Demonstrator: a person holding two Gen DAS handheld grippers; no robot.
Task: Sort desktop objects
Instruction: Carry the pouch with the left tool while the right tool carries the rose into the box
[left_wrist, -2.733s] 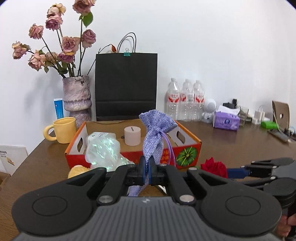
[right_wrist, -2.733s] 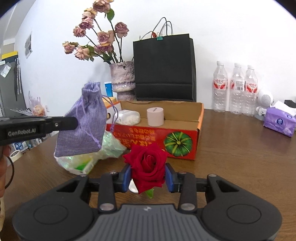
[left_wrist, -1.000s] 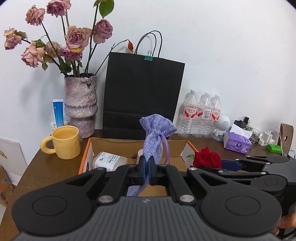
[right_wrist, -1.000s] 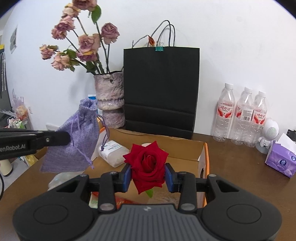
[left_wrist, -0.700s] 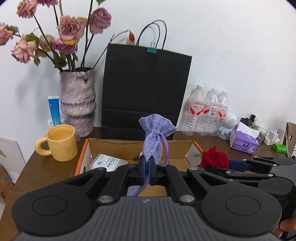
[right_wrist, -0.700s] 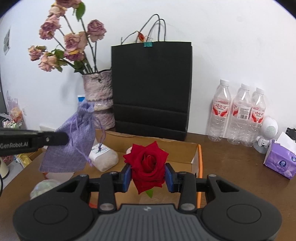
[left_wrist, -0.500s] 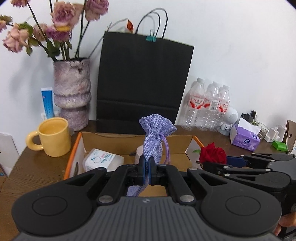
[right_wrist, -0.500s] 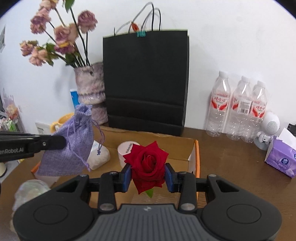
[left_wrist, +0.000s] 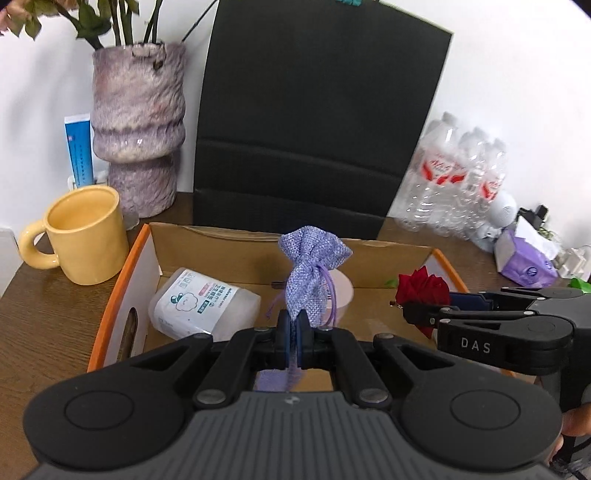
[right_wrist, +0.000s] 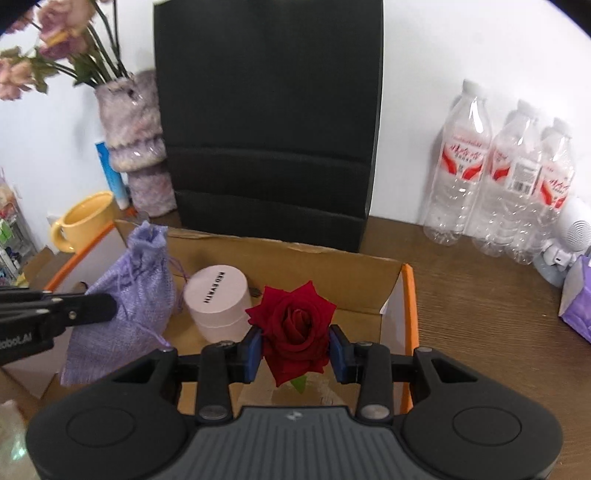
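Left wrist view: our left gripper (left_wrist: 291, 339) pinches lilac pouch (left_wrist: 310, 273) | soft, light, we judge; neck grip suits | right gripper (right_wrist: 295, 349) clamps red rose (right_wrist: 293, 325), fragile | both over cardboard box (right_wrist: 410, 295).

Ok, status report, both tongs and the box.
Left tongs shut on purple pouch. Right tongs shut on red rose. Both over cardboard box; pink tub inside.

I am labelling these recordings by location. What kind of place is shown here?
Most likely a home or office desk against a white wall. A wooden table holds a yellow mug, a vase of dried roses, water bottles and a cardboard box.
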